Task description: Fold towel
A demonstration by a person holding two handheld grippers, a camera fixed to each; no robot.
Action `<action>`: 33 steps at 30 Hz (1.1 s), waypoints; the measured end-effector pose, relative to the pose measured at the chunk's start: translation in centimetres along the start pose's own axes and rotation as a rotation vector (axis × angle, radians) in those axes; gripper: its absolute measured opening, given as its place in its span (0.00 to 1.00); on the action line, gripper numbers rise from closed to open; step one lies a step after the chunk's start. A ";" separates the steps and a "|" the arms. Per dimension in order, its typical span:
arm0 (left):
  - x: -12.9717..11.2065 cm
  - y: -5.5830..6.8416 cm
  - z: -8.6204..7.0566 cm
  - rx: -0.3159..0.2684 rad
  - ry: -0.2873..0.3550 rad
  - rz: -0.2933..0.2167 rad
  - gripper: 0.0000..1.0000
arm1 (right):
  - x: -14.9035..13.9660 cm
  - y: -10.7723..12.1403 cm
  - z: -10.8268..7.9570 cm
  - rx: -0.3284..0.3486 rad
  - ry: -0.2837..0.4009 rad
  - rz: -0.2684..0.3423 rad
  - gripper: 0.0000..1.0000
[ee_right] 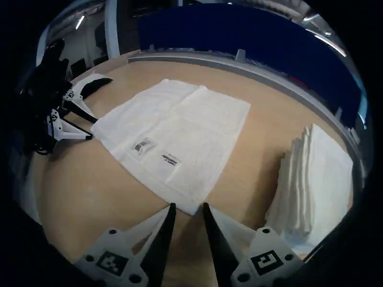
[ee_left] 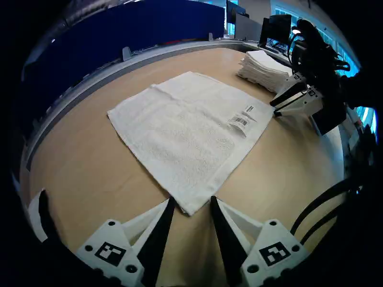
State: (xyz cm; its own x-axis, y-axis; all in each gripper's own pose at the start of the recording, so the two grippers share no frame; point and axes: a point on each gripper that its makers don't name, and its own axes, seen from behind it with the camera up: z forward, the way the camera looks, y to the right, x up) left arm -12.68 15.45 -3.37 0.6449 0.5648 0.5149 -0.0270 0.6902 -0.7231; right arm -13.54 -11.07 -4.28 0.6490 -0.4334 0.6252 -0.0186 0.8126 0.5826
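A white towel [ee_left: 186,134] lies spread flat on the wooden table [ee_left: 91,158], with a label tag [ee_left: 241,120] near one corner. My left gripper [ee_left: 191,203] stands open at the towel's near corner, fingers on either side of it. In the left gripper view the right gripper [ee_left: 275,106] is at the towel's far right corner. In the right gripper view the towel [ee_right: 177,134] shows its tags [ee_right: 143,145], and my right gripper [ee_right: 188,207] is open at its near corner. The left gripper [ee_right: 91,126] is at the far left corner there.
A stack of folded white towels [ee_left: 263,69] [ee_right: 313,177] sits on the table beside the spread one. A blue partition [ee_left: 119,38] runs along the table's back edge. Monitors [ee_left: 277,26] stand further off.
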 end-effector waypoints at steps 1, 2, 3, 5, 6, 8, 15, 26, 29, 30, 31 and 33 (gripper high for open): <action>0.0 0.0 0.0 0.001 0.000 0.002 0.53 | 0.0 0.0 0.0 0.001 -0.001 0.001 0.40; 0.0 0.1 0.0 0.002 0.000 0.005 0.53 | 0.0 0.0 0.0 0.002 -0.001 0.002 0.37; 0.0 0.1 0.0 0.003 -0.001 0.008 0.53 | 0.0 0.0 0.0 0.001 -0.002 0.002 0.35; 0.0 0.1 0.0 0.003 -0.001 0.012 0.53 | 0.0 0.1 0.0 0.000 -0.005 0.002 0.31; 0.0 0.1 0.0 0.003 -0.002 0.013 0.52 | 0.0 0.2 -0.1 0.000 -0.007 0.003 0.29; 0.0 0.1 0.0 0.001 -0.004 0.012 0.50 | -0.1 0.2 -0.1 0.002 -0.009 0.003 0.26; 0.1 0.3 0.1 0.004 -0.006 0.029 0.35 | -0.2 0.4 -0.3 -0.004 -0.014 0.003 0.15; 0.5 -0.5 0.2 0.049 -0.008 0.051 0.10 | 0.2 -0.2 -0.5 0.017 -0.001 0.006 0.11; 0.6 -0.5 0.1 0.042 -0.011 0.036 0.08 | 0.4 -0.3 -0.5 0.014 0.002 0.005 0.11; 0.6 -0.5 0.0 0.040 -0.011 0.033 0.08 | 0.4 -0.2 -0.5 0.014 0.004 0.006 0.11; 0.6 -0.5 0.0 0.038 -0.012 0.030 0.08 | 0.5 -0.2 -0.5 0.015 0.005 0.008 0.11; 0.6 -0.6 0.0 0.037 -0.013 0.028 0.08 | 0.6 -0.2 -0.6 0.016 0.008 0.011 0.11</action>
State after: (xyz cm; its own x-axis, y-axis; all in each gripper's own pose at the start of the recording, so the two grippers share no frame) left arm -12.31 15.42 -2.65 0.6339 0.5897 0.5004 -0.0736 0.6901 -0.7200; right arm -12.71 -11.23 -4.30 0.6547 -0.4212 0.6277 -0.0383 0.8108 0.5840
